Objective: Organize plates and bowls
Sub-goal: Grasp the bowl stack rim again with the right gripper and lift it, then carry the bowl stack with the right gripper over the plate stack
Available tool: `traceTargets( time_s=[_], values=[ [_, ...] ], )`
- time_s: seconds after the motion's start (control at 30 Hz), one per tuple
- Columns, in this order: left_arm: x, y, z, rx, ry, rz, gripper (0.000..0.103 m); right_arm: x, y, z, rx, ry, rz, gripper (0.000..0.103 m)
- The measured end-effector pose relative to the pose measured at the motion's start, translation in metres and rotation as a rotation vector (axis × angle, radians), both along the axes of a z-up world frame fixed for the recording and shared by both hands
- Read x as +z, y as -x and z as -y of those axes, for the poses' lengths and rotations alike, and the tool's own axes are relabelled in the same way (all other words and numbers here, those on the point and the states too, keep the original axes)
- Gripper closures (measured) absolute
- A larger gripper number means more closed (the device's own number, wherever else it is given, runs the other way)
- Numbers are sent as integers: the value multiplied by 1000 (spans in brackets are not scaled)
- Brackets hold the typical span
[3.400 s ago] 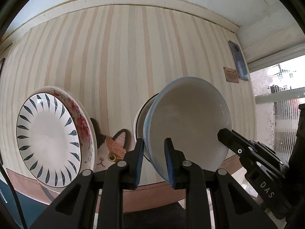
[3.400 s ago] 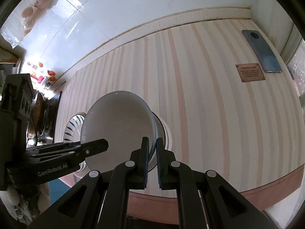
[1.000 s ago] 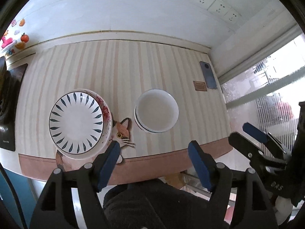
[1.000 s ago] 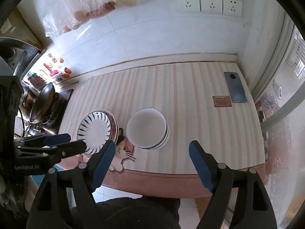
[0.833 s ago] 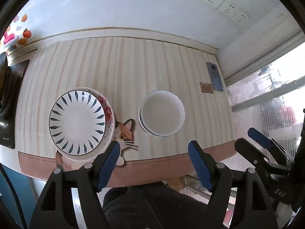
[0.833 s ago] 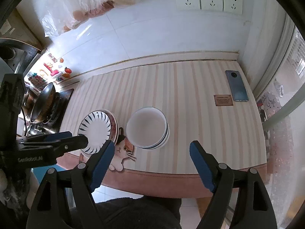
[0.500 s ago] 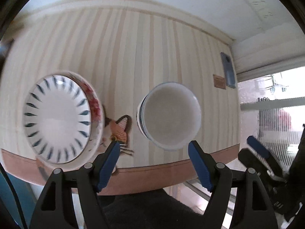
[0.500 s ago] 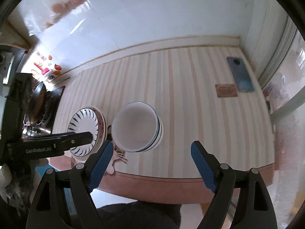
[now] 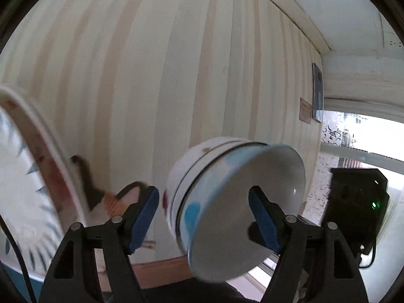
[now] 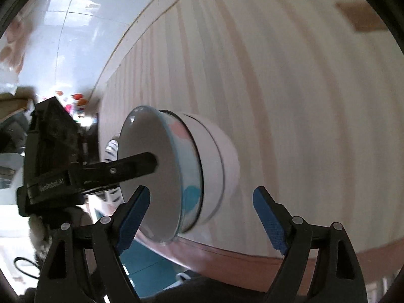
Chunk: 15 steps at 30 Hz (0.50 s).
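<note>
A stack of nested bowls (image 9: 234,202), the top one white inside with a blue-patterned outside, stands on the striped counter (image 9: 176,75). My left gripper (image 9: 203,219) is open and straddles the near rim: one finger is outside on the left, the other over the bowl's inside, and no pad presses. The right wrist view shows the bowl stack (image 10: 202,176) between the fingers of my open right gripper (image 10: 202,219), its right finger well clear of the wall. The left gripper's finger (image 10: 131,165) reaches across the bowl's mouth. A stack of plates (image 9: 25,189) lies at the left, blurred.
A cat-shaped mat (image 9: 108,199) lies between plates and bowls. A phone (image 9: 317,93) and a small brown label (image 9: 305,109) sit near the counter's far right end. The brown counter edge (image 10: 240,252) runs just below the bowls. White tiled wall (image 10: 75,25) stands behind.
Both grippers have come down from high above the counter to close around the bowl stack, tilting as they sank. Their jaws have stayed wide apart.
</note>
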State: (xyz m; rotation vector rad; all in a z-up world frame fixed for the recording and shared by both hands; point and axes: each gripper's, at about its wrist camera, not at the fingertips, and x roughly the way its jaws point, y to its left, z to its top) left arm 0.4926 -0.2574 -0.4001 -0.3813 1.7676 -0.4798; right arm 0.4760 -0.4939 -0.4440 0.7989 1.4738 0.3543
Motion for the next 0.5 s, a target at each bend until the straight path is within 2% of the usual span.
traceTargets(
  time_s=[0.07, 0.13, 0.2, 0.3, 0.4, 0.5],
  values=[
    [-6, -2, 1, 7, -1, -2, 33, -17, -5, 1, -21, -71, -28, 17],
    [-11, -4, -1, 18, 31, -13, 34, -33, -7, 1, -42, -122, -64, 19],
    [-14, -2, 0, 22, 49, -9, 35, -41, -9, 1, -56, -149, -62, 27],
    [-13, 1, -1, 41, 57, 16, 35, -47, -12, 0, -60, -141, -72, 37],
    [-11, 3, -12, 81, 96, 28, 35, -45, -13, -2, -57, -106, -39, 37],
    [-6, 5, -9, 70, 77, 50, 35, -41, -15, -4, -27, -78, -3, 39]
  ],
)
